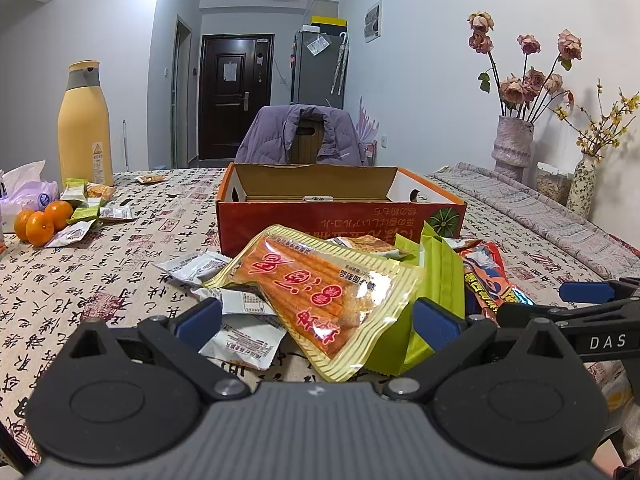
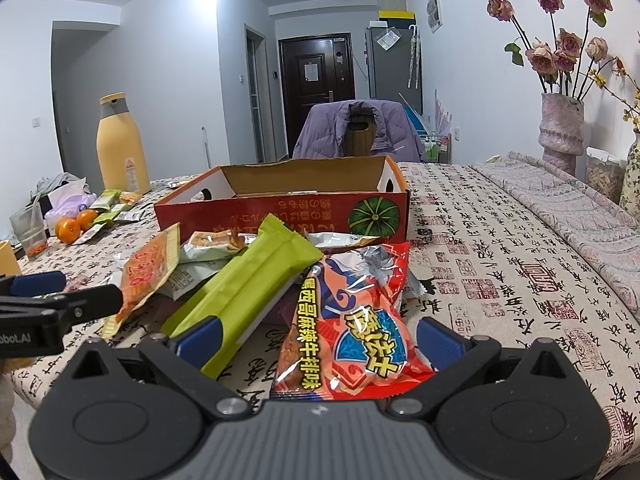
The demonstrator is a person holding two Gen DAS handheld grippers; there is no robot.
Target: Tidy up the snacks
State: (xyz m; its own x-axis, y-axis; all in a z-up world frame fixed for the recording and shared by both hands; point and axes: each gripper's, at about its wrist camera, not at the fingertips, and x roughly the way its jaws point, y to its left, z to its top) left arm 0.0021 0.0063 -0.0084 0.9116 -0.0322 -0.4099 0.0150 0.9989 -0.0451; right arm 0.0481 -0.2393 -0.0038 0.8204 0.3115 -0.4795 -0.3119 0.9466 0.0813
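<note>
A pile of snack packets lies on the table in front of an open red cardboard box (image 1: 320, 216) (image 2: 280, 208). My left gripper (image 1: 316, 320) is open, its blue pads either side of an orange spicy-strip packet with a yellow border (image 1: 320, 292) (image 2: 146, 276). My right gripper (image 2: 316, 336) is open around a red chip bag (image 2: 356, 328) (image 1: 486, 276). A green packet (image 2: 248, 288) (image 1: 436, 280) lies between the two. Small white packets (image 1: 244, 336) lie under the pile. The box's inside is mostly hidden.
A yellow bottle (image 1: 85, 124), oranges (image 1: 40, 222) and more small packets (image 1: 88, 208) sit at the far left. Vases with flowers (image 1: 514, 140) and a folded cloth (image 1: 540, 208) are at the right. A chair with a purple jacket (image 1: 304, 136) stands behind the box.
</note>
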